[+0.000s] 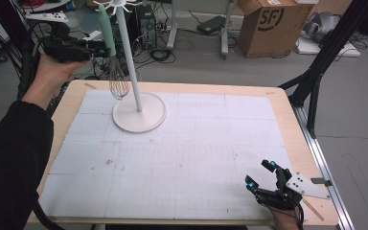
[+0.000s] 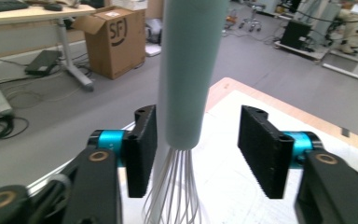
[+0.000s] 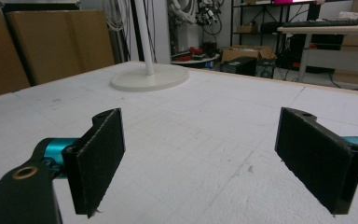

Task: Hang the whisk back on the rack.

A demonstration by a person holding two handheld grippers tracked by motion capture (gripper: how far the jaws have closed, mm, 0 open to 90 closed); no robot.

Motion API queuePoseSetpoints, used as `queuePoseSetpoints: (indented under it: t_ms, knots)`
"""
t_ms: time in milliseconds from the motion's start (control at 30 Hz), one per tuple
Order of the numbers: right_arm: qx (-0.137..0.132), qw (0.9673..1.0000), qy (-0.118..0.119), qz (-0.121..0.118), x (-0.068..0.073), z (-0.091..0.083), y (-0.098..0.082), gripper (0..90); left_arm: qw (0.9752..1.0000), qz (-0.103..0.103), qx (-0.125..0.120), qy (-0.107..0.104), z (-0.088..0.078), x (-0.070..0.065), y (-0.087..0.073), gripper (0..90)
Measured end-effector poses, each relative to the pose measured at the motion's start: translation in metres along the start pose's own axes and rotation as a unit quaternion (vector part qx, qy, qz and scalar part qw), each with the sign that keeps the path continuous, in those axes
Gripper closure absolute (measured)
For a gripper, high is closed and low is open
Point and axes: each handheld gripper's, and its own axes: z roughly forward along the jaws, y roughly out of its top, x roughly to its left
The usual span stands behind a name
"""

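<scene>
Open left hand-held gripper (image 2: 198, 154) around hanging whisk (image 2: 186, 93), handle beside one pad, unclamped

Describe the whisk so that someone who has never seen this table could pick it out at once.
Start at the white stand with the round base at the far left of the table. The whisk hangs beside its pole from a hook at the top, wire loops downward. It is the one thing with a pale mint-green handle, between the open fingers of the left gripper.
</scene>
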Motion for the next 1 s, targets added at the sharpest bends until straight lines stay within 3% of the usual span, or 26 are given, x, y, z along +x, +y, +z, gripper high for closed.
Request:
queuePoseSetpoints:
  t_ms: [33, 100, 267, 500, 833, 1000]
  knots:
    - [0.000, 1.0000, 0.000, 0.000, 0.000, 0.000, 0.000, 15.0, 1.0000, 0.005, -0.007, 0.002, 0.000, -0.002, -0.001, 44.8]
    - [0.001, 1.0000, 0.000, 0.001, 0.000, 0.000, 0.000, 15.0, 0.9995, 0.001, -0.029, -0.015, -0.003, -0.002, -0.005, 44.1]
    - [0.001, 1.0000, 0.002, 0.000, 0.001, 0.001, 0.000, 15.0, 0.9992, -0.006, -0.038, -0.012, -0.009, -0.003, -0.022, 40.8]
    - [0.001, 1.0000, -0.001, -0.002, 0.001, 0.001, 0.000, 15.0, 0.9985, -0.015, -0.038, -0.035, -0.019, -0.009, -0.043, 40.3]
    - [0.004, 1.0000, 0.003, 0.000, 0.003, 0.003, 0.001, 15.0, 0.9962, -0.006, -0.042, -0.076, -0.025, -0.038, -0.054, 38.2]
    - [0.004, 1.0000, 0.001, 0.006, 0.002, 0.002, 0.000, 14.9, 0.9957, 0.002, -0.046, -0.081, -0.021, -0.057, -0.070, 28.0]
